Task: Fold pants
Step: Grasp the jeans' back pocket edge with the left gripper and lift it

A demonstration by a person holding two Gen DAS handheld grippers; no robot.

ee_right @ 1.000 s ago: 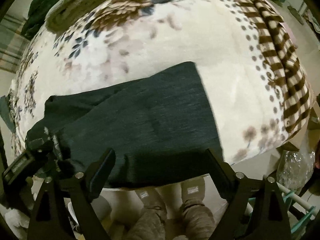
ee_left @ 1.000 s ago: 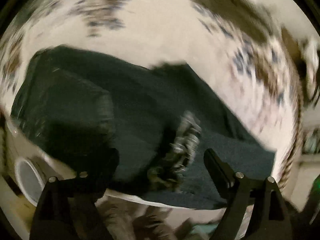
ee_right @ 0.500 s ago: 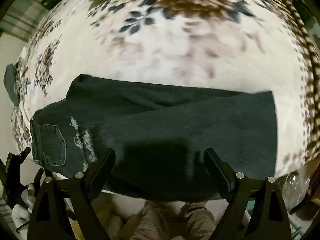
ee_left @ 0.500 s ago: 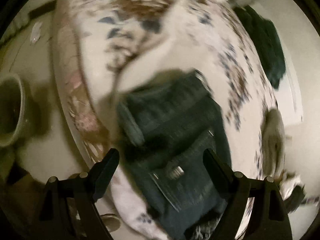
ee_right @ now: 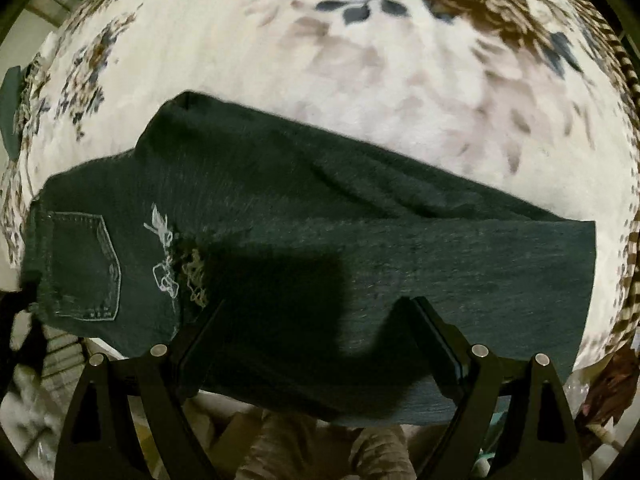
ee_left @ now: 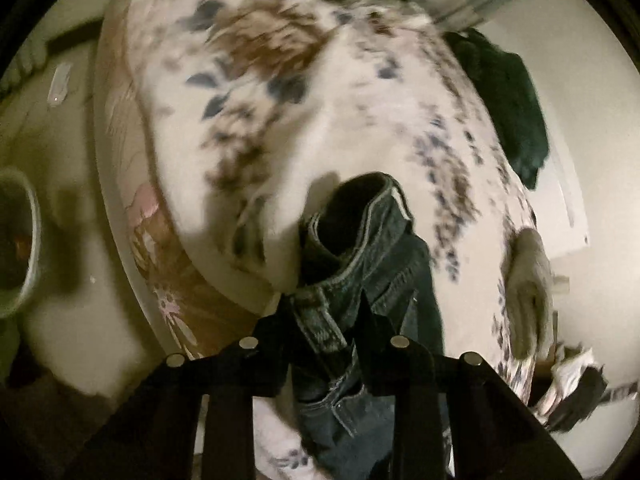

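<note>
Dark jeans (ee_right: 320, 240) lie flat across the near edge of a floral bedspread (ee_right: 360, 60), waist and back pocket (ee_right: 86, 264) at the left, leg hems at the right, with a frayed tear near the pocket. My right gripper (ee_right: 316, 320) is open just above the middle of the legs, touching nothing. My left gripper (ee_left: 326, 308) is shut on the jeans' waistband (ee_left: 360, 232) at the bed's corner, and the waist end bunches up ahead of its fingers.
A dark green garment (ee_left: 508, 96) and a folded beige cloth (ee_left: 528, 292) lie farther along the bed. A round bin (ee_left: 16, 240) stands on the floor at the left. The person's legs (ee_right: 320, 448) stand below the bed edge.
The left gripper swung round to the waist end and closed on the waistband. The right gripper shifted left along the legs and stayed open.
</note>
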